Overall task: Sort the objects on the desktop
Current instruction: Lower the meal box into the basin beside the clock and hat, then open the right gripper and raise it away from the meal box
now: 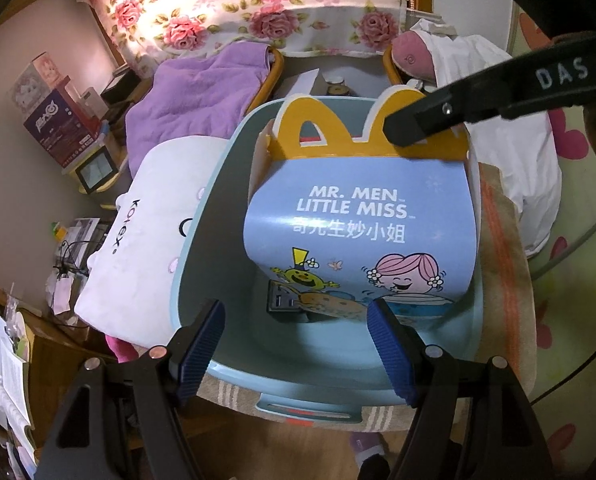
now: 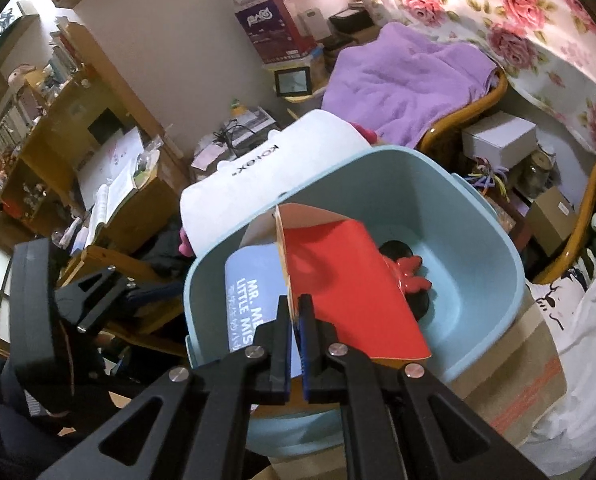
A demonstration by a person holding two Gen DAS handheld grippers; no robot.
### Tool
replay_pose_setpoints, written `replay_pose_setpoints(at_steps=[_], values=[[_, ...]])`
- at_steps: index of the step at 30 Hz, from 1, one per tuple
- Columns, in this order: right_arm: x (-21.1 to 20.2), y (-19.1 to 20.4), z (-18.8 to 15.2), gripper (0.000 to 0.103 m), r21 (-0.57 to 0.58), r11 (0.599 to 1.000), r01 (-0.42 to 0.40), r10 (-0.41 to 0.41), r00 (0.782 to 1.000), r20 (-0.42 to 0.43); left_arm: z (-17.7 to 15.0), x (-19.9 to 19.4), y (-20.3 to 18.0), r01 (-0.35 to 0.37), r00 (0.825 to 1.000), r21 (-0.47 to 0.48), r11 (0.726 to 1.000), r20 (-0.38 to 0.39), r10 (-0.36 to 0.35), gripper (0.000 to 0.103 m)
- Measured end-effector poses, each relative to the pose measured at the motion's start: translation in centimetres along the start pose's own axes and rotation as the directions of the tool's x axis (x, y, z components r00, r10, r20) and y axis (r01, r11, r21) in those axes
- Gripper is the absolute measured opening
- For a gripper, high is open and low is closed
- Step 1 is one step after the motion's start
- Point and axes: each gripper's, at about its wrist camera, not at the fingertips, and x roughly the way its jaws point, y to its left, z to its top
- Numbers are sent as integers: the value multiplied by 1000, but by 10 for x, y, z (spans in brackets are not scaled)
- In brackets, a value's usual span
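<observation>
While the right gripper (image 2: 295,314) pinches the box's yellow handle edge between nearly closed fingers, the single paper box (image 1: 358,216) stands upright in the one blue tub (image 1: 213,184), handle arches up, its printed blue face towards the left gripper (image 1: 298,346). Ahead of the right fingertips its red side slopes away over a red-and-black toy (image 2: 408,276) on the tub floor. Spread wide and holding nothing, the left fingers (image 1: 203,344) flank the box's lower end at the tub's near rim.
</observation>
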Motion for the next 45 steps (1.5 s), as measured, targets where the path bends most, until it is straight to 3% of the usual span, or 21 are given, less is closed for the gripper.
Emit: replay_pose_setpoints(at_steps=[4,7,9,11,27,45], values=[[6,-3,-4,7,5,1000,11,-11,1000,-23,-1,-1,-1,0,1000,2,1000,0,0,77],[9,-5,-7,15,6,999,42,-42,998,-40,-2,-2,-1,-1,1000,0,1000,1,1,77],[12,-7,-10,46,21,999,49,-48,998,-51,-3,-3,-1,-2,1000,-3,1000,2,2,77],[14,-7,-14,55,21,997,73,-72,996,-54,-3,-5,-1,-4,1000,-5,1000,5,4,77],[-31,13,-10,61,-23,983,183,-182,983,22,8,-41,-3,6,997,5,1000,79,-6,77],[-111,69,-5,61,-46,949,311,-303,944,131,10,-119,-5,24,978,73,997,203,-38,77]])
